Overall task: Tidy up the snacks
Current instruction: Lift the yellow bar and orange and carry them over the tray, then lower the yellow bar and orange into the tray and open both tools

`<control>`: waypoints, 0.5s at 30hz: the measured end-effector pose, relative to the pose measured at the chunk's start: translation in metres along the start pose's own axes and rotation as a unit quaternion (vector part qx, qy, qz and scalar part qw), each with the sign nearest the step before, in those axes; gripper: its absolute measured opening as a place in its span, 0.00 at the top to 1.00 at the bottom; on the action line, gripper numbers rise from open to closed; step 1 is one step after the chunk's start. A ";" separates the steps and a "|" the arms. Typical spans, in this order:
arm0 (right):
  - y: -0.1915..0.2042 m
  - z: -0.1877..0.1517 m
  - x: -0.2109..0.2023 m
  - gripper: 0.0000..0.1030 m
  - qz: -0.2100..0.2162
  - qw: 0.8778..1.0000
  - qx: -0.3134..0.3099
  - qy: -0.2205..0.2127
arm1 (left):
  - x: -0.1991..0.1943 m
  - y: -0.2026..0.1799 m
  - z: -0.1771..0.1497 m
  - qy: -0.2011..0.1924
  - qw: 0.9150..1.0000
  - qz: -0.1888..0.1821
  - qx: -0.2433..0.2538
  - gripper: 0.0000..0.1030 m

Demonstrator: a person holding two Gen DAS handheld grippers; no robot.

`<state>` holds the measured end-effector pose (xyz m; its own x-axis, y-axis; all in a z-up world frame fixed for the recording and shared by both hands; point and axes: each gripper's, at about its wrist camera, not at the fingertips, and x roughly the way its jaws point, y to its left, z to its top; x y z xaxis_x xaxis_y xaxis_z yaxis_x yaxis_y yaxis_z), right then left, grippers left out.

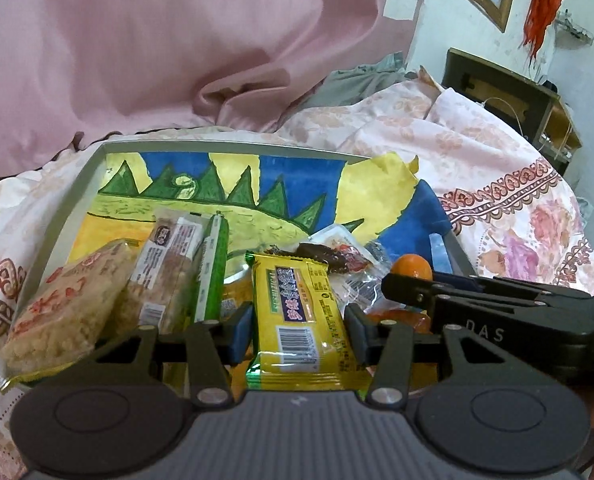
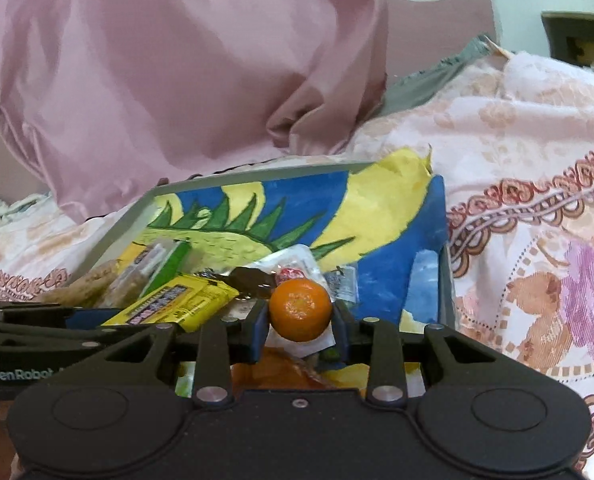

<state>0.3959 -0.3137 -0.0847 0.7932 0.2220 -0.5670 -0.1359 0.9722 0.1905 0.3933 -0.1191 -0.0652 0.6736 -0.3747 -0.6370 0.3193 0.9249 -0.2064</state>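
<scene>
My left gripper (image 1: 299,330) clamps yellow packet (image 1: 303,320) above tray (image 1: 93,168) | my right gripper (image 2: 300,320) grips orange (image 2: 300,309) | only left view shows rice cake (image 1: 69,304)

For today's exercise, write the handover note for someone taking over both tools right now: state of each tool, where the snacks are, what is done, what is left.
Left tool: shut on the yellow snack packet, over the tray.
Right tool: shut on the small orange, over the tray's right part.
Grey tray, lined with a painted picture, sits on the bed. Rice-crisp packs and a green packet stand at its left; loose wrapped sweets lie in the middle.
Done: left row begun.
Left: place both held items, sort the loose sweets.
</scene>
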 end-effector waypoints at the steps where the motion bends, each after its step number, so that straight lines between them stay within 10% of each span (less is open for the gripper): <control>1: -0.001 0.000 0.000 0.65 0.000 1.000 0.002 0.000 | 0.001 0.000 0.001 0.001 1.000 0.000 0.001 0.49; 15: -0.006 0.004 -0.002 0.63 -0.005 1.000 0.012 -0.002 | 0.009 -0.004 0.007 0.006 1.000 0.013 0.002 0.49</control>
<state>0.3976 -0.3196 -0.0820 0.7967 0.2112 -0.5663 -0.1133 0.9725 0.2032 0.4025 -0.1267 -0.0647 0.6735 -0.3503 -0.6509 0.3043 0.9339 -0.1877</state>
